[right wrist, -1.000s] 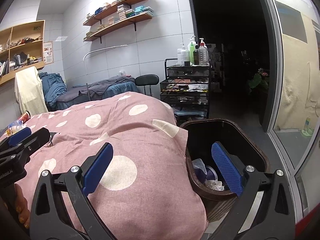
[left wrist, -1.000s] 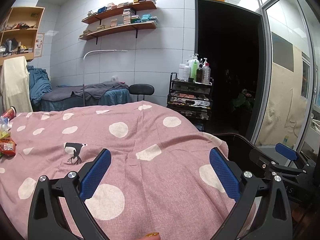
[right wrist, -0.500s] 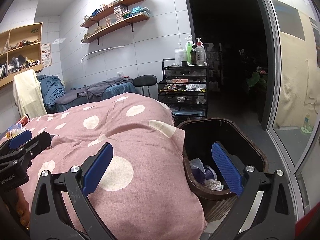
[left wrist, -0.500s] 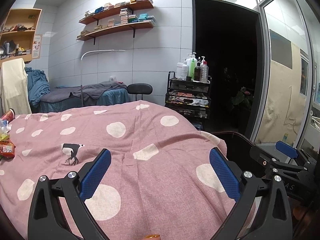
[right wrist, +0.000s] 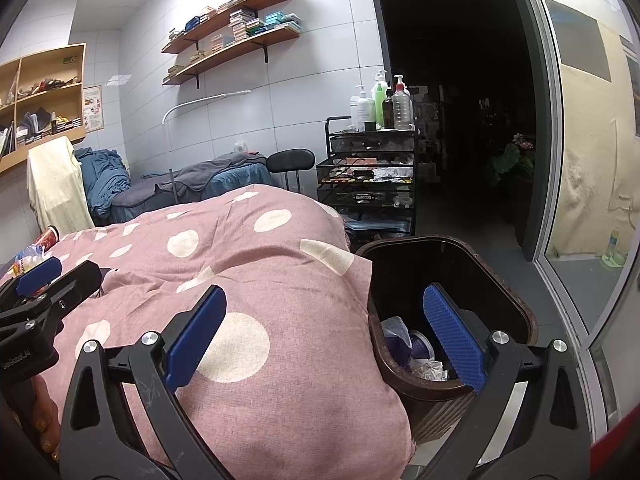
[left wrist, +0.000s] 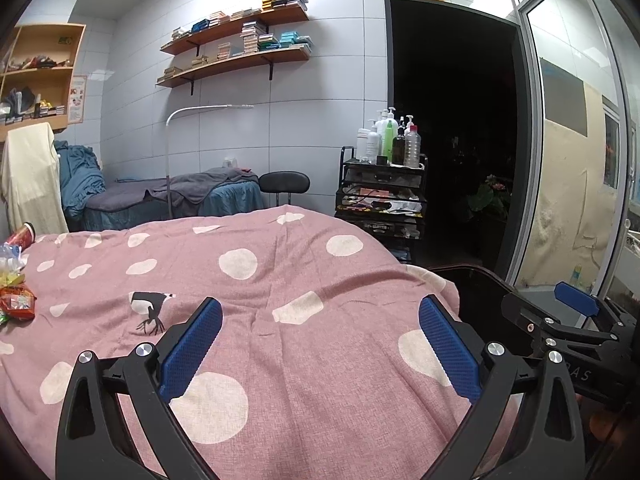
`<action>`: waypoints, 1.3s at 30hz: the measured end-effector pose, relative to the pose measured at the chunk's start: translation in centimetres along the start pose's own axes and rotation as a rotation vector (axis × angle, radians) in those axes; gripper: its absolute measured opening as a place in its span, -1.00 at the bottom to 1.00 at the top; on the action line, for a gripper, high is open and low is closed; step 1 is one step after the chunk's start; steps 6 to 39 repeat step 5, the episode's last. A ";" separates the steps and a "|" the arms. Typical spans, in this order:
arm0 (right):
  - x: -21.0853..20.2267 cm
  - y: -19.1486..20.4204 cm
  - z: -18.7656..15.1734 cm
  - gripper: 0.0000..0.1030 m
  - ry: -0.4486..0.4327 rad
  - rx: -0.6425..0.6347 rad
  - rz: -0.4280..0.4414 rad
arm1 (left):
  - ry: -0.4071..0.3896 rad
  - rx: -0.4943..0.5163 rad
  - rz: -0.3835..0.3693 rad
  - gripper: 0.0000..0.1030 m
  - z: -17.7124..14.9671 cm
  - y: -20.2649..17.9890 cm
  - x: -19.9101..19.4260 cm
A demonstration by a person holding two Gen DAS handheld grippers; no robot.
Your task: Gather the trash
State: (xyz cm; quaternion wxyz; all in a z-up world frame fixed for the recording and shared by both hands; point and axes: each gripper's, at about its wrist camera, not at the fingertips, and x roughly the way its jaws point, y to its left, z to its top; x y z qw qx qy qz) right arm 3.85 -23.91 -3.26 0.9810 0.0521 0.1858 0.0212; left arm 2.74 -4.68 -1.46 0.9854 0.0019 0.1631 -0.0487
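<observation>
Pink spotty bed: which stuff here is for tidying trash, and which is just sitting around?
For the job: snack wrappers, red cup, trash bin, left gripper, right gripper.
Just around: bottles, black cart, stool, shelves.

The pink spotted bedcover is matt woven cloth, the dark brown bin glossy ribbed plastic holding crumpled paper, the gripper pads finely textured blue rubber on matt black plastic arms with shiny metal screws.

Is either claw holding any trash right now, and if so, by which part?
Nothing is held. The left claw and the right claw are both open and empty.
</observation>
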 end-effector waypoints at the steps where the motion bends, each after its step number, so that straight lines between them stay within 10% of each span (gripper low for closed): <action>1: 0.1 0.0 0.0 0.89 0.001 0.000 0.000 | 0.009 0.001 -0.004 0.90 0.0 0.0 0.1; 39: 0.2 0.1 -0.1 0.89 0.005 0.001 0.002 | 0.021 -0.012 -0.010 0.90 -0.2 0.3 0.3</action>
